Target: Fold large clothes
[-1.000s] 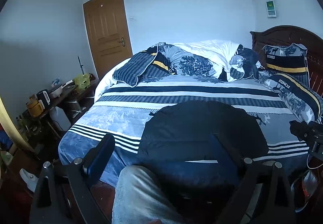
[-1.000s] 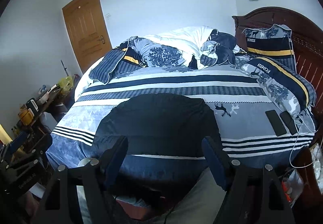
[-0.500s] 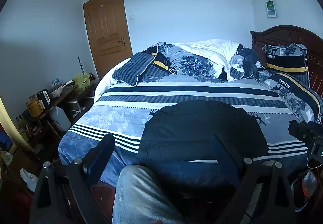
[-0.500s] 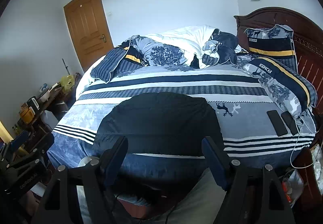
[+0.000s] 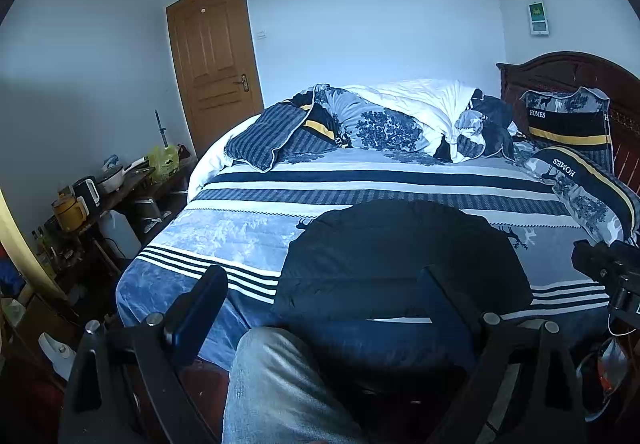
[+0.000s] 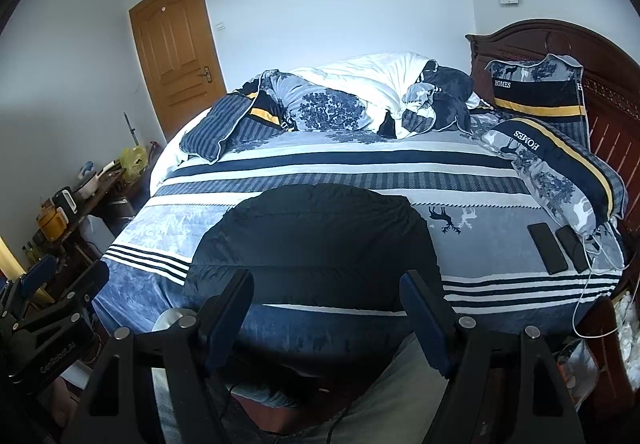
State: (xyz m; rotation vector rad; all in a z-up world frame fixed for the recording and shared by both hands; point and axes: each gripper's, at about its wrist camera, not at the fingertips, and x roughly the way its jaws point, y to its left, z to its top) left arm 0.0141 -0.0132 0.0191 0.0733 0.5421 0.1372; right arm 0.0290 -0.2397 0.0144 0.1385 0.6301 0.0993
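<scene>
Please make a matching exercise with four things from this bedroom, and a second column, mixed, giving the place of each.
Things:
1. black puffy jacket
2. two dark flat phones
3. brown wooden door
4. rumpled white duvet

Places:
A. far wall, on the left
B. near edge of the striped blue bed cover, middle
C. far side of the bed, heaped
D. right side of the bed, below the pillows

Pairs: 1-B, 2-D, 3-A, 4-C

Home bedroom: bed, pillows, door.
</scene>
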